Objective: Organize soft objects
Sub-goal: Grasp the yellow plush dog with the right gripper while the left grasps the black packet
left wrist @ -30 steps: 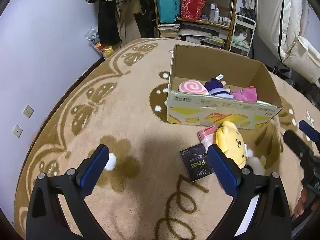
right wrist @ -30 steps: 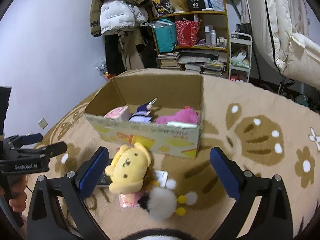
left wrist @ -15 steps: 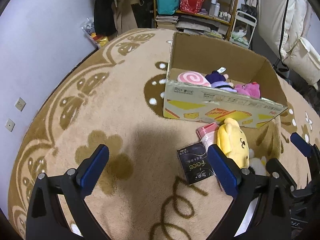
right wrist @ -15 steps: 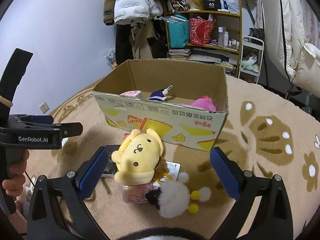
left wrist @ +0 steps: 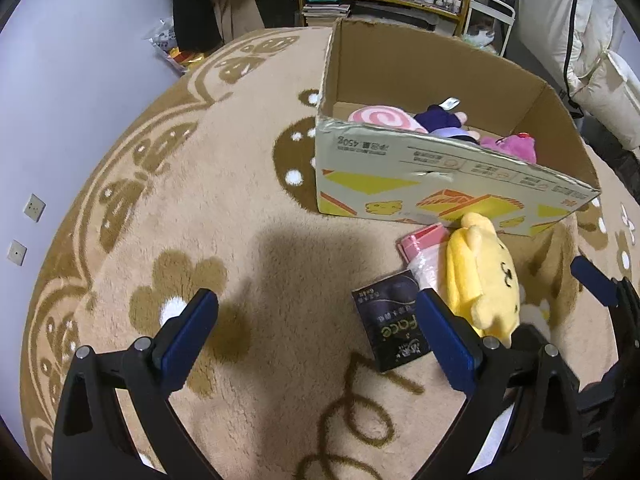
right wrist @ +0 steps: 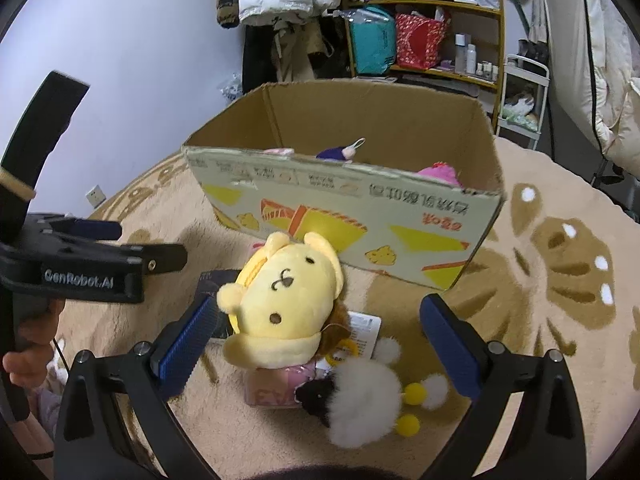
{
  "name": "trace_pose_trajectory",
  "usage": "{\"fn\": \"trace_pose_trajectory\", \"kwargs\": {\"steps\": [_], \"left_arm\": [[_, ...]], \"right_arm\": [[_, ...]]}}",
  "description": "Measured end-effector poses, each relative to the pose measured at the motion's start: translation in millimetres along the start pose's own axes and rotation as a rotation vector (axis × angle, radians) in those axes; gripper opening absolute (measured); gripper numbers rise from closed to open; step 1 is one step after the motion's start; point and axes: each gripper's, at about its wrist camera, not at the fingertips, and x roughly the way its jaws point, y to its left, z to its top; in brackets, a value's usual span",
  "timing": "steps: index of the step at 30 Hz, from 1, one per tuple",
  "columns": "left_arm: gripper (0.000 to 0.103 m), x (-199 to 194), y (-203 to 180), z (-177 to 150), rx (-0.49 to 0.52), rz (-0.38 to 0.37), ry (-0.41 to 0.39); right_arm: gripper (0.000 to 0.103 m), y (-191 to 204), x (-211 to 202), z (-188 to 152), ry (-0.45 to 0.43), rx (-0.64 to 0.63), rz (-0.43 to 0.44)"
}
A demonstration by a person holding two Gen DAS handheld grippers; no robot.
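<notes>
Starting left of the cardboard box, the left gripper hovers over bare rug with its blue-padded fingers spread wide and nothing between them. In the right wrist view its side reads "GenRobot.AI". Just in front of the box, a black packet printed "Face" lies flat on the rug, touching the yellow plush dog. The right gripper also stands wide apart, and the dog sits between its fingers, close to the left one, resting on a pink package. Beside the dog lies a white fluffy toy. The box front carries "450g" and upside-down red characters; inside sit a pink swirl plush, a purple doll and a magenta plush.
</notes>
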Motion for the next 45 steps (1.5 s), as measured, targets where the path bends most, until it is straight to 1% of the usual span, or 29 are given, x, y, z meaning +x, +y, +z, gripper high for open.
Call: {"fn": "trace_pose_trajectory", "kwargs": {"steps": [5,9,17,19,21,22,24,25,26,27,30,33,36,37,39,42,45], "left_arm": [[0.098,16,1,3,-0.004,-0.001,0.043],[0.098,23,-2,3,0.016,0.04,0.052],[0.098,32,-7,5,0.024,0.012,0.073],[0.098,34,-7,6,0.019,-0.003,0.08],[0.098,37,-6,7,0.007,-0.038,0.094],[0.098,39,-4,7,-0.004,-0.052,0.101],[0.098,42,-3,7,-0.012,-0.06,0.109],[0.098,44,-3,7,-0.012,-0.062,0.114],[0.098,46,-2,7,-0.01,-0.064,0.121],[0.098,49,-3,7,-0.007,-0.067,0.13],[0.098,54,-5,6,0.012,-0.063,0.152],[0.098,59,-8,4,0.037,-0.048,0.168],[0.098,60,-10,4,0.045,-0.062,0.172],[0.098,60,-11,4,0.053,-0.062,0.173],[0.098,60,-11,5,0.058,-0.063,0.173],[0.098,64,-10,8,0.045,-0.075,0.183],[0.098,65,-13,7,0.049,-0.089,0.189]], "right_arm": [[0.103,0,11,-2,0.026,0.001,0.016],[0.103,0,20,-3,0.044,0.006,0.02],[0.103,2,33,-5,0.085,0.004,0.045],[0.099,3,33,-5,0.083,-0.007,0.05],[0.09,5,36,-4,0.097,-0.016,0.061],[0.087,5,37,-4,0.106,-0.009,0.069],[0.073,4,41,-5,0.133,0.014,0.111],[0.071,6,42,-5,0.144,0.01,0.119],[0.066,7,41,-4,0.144,-0.004,0.119],[0.059,9,40,-3,0.143,-0.023,0.118],[0.058,14,37,-2,0.148,-0.06,0.101],[0.058,9,39,-3,0.167,-0.025,0.121],[0.058,1,39,-1,0.201,0.022,0.15],[0.058,-4,38,0,0.202,0.052,0.161],[0.057,-9,37,0,0.204,0.074,0.178],[0.056,-10,38,1,0.203,0.082,0.184],[0.056,-8,35,1,0.202,0.064,0.171]]}}
